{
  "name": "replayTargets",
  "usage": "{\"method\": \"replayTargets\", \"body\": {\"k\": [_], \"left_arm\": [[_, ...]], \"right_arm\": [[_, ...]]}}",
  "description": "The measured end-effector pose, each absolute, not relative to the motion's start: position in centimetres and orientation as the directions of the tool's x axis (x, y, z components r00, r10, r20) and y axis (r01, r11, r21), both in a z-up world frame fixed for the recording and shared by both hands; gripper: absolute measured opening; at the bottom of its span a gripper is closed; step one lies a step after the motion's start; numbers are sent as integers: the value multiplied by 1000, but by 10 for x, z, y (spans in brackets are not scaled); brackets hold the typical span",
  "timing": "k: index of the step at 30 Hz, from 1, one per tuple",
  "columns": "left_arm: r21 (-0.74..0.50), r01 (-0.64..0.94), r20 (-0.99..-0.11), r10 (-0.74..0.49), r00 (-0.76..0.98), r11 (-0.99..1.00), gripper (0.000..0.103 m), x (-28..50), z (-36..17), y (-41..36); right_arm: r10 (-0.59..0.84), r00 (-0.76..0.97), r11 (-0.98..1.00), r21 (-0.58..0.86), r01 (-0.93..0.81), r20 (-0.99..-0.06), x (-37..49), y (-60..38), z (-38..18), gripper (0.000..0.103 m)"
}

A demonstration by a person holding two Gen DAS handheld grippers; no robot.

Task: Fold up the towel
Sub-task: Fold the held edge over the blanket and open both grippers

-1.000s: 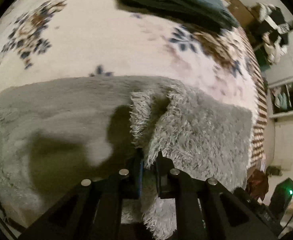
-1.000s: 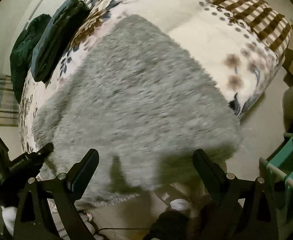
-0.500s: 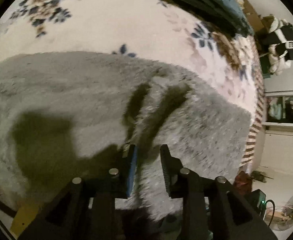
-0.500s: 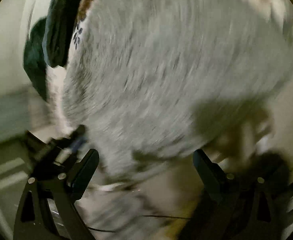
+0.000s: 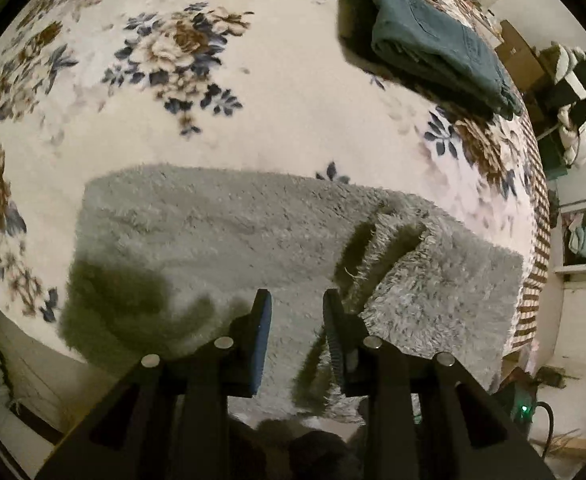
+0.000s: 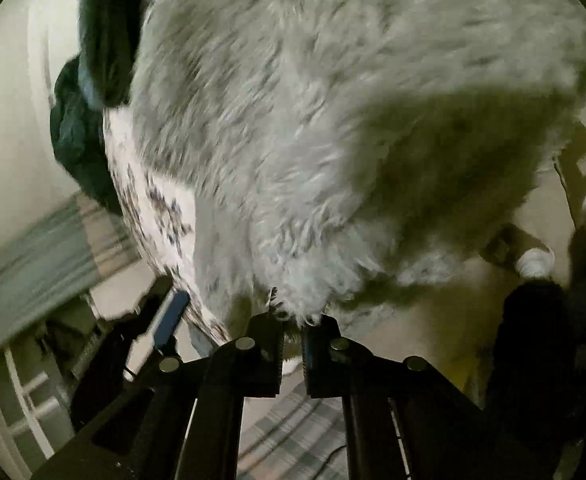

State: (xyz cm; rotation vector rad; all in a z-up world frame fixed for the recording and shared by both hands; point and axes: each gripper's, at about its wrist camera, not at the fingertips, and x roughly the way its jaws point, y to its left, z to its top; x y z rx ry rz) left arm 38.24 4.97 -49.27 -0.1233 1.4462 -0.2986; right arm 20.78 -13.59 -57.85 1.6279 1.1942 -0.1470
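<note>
We see the grey towel (image 5: 221, 240) spread on the floral bedspread (image 5: 285, 92), its near edge hanging over the bed's side and one corner flipped back on the right. Our left gripper (image 5: 297, 312) hangs above it with a narrow gap between the jaws, which have just been opening; nothing is between them and they touch nothing. Our right gripper (image 6: 292, 326) has just snapped closed, and its jaws pinch the fluffy hanging edge of the towel (image 6: 333, 128). Folded dark clothes (image 5: 433, 44) lie well apart at the far side
</note>
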Motion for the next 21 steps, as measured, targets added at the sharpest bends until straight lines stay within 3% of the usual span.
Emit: {"method": "replayTargets", "body": {"k": [3,5,7,8,9,15,17,18,21], "left_arm": [[-302,141,-947,-314,73,943,29,384,-502,42],[-334,176,-938,-345,35,926,41,383,-514,27],[-394,197,-916,-401,-6,898,57,378,-526,11],[-413,207,-909,-417,-24,887,60,375,-532,2],[-418,219,-907,-420,-42,882,63,371,-539,-7],[-381,223,-925,-365,-108,897,63,362,-596,-47],[-408,195,-913,-401,-77,892,44,360,-596,-43],[-420,199,-907,-415,-68,885,17,359,-593,-42],[-411,212,-908,-419,-5,887,16,348,-572,-31]], "right_arm": [[609,458,114,643,757,-647,216,-126,-590,9],[599,397,195,607,770,-696,221,-128,-599,13],[618,381,199,606,771,-688,218,-136,-602,42],[619,378,208,608,767,-689,214,-142,-600,73],[612,378,222,610,761,-695,209,-149,-597,85],[532,362,333,582,742,-766,172,-210,-568,86],[492,356,345,554,758,-794,158,-229,-561,86],[475,355,342,540,769,-805,153,-239,-559,86],[425,349,335,503,796,-835,142,-260,-555,86]]}}
